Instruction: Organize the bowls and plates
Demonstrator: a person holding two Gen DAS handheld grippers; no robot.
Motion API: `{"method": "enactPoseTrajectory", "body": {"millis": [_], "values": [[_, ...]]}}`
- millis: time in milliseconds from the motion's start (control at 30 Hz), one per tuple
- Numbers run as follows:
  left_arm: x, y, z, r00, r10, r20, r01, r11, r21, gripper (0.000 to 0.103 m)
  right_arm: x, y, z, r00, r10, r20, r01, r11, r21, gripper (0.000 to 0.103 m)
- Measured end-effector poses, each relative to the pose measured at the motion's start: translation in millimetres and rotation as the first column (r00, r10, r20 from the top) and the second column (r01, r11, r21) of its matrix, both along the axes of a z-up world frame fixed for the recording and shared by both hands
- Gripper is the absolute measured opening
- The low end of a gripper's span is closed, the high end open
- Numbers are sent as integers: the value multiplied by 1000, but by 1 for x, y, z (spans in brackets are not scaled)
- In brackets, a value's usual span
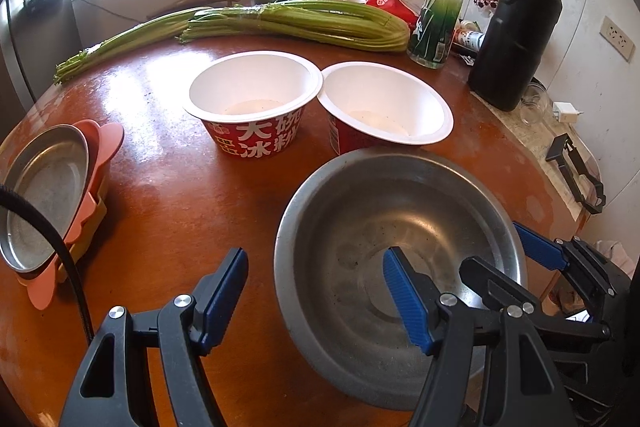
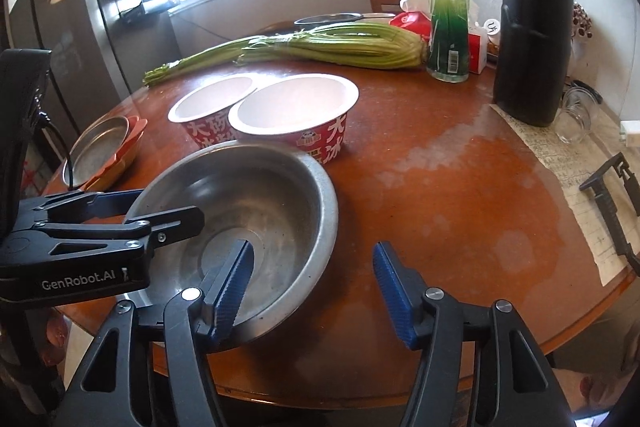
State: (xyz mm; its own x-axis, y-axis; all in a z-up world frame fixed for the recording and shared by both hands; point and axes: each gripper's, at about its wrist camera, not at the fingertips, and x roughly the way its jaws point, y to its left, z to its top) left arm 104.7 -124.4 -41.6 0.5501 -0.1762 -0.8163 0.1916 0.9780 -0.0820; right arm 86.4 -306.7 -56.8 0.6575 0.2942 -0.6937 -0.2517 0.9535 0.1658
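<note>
Steel bowl (image 1: 400,267) sits at near table edge, before two paper bowls (image 1: 256,103). Left gripper (image 1: 312,299) and right gripper (image 2: 312,291) both wide open, empty, each straddling rim. Step likely: grasp bowl; next needs closing on rim.

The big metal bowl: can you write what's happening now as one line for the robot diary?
left gripper: open, straddling near rim of steel bowl | right gripper: open, straddling opposite rim | two paper bowls: untouched, behind
</note>
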Motion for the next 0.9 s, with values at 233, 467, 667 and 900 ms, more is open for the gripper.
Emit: {"method": "enactPoseTrajectory", "body": {"millis": [233,467,667,900], "values": [[3,-10,-4,999,-35,-12,35,999,-15,59,0,7,0,999,43,9,-43,999,13,44],[1,-9,0,999,-44,-4,44,998,-36,56,-2,11,4,998,53,21,-53,999,6,41],[-10,3,14,999,-34,29,35,999,-30,56,-10,24,18,996,78,49,-77,997,-6,41],[-26,31,28,998,7,64,-6,1000,-20,56,-16,50,31,989,132,73,-132,991,-6,41]]}}
